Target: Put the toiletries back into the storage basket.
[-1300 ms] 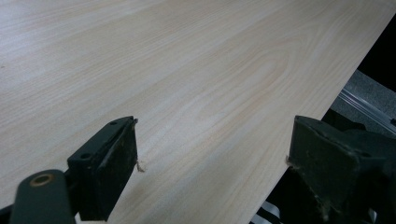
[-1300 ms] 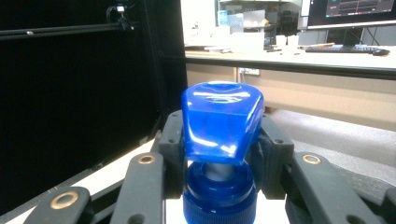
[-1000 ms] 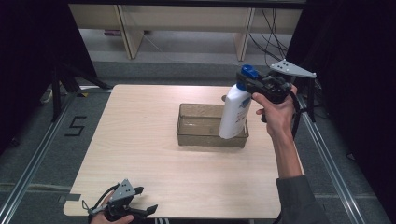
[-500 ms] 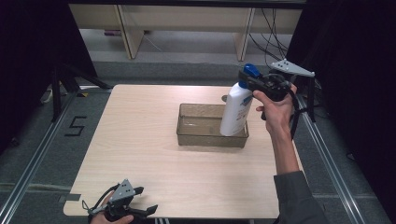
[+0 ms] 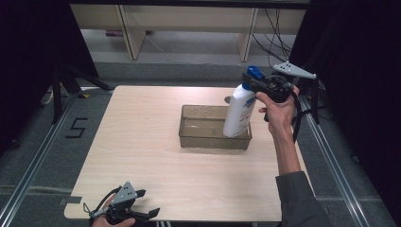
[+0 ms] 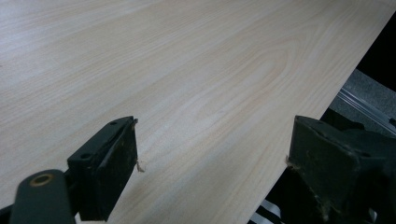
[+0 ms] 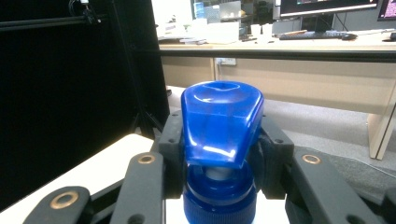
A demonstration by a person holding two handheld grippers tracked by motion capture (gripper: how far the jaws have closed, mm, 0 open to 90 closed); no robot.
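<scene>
A white bottle (image 5: 239, 112) with a blue pump cap (image 5: 254, 73) stands tilted, its base inside the right end of a clear brownish bin (image 5: 213, 127) on the table. My right gripper (image 5: 259, 84) is shut on the bottle's neck just below the cap. In the right gripper view the blue cap (image 7: 221, 122) rises between the black jaws, which press on its neck from both sides. My left gripper (image 5: 142, 215) rests at the table's near left edge, open, and in the left gripper view its fingers (image 6: 108, 164) stand wide apart over bare wood.
The light wood table (image 5: 142, 142) has open surface left of and in front of the bin. Metal rails (image 5: 331, 156) run along both sides on the floor. Shelving (image 5: 189, 19) stands beyond the far edge. A small dark mark (image 5: 227, 100) lies behind the bin.
The bottle and my right gripper have shifted slightly, the bottle's base settling a little lower into the bin's right end. My left gripper has stayed put.
</scene>
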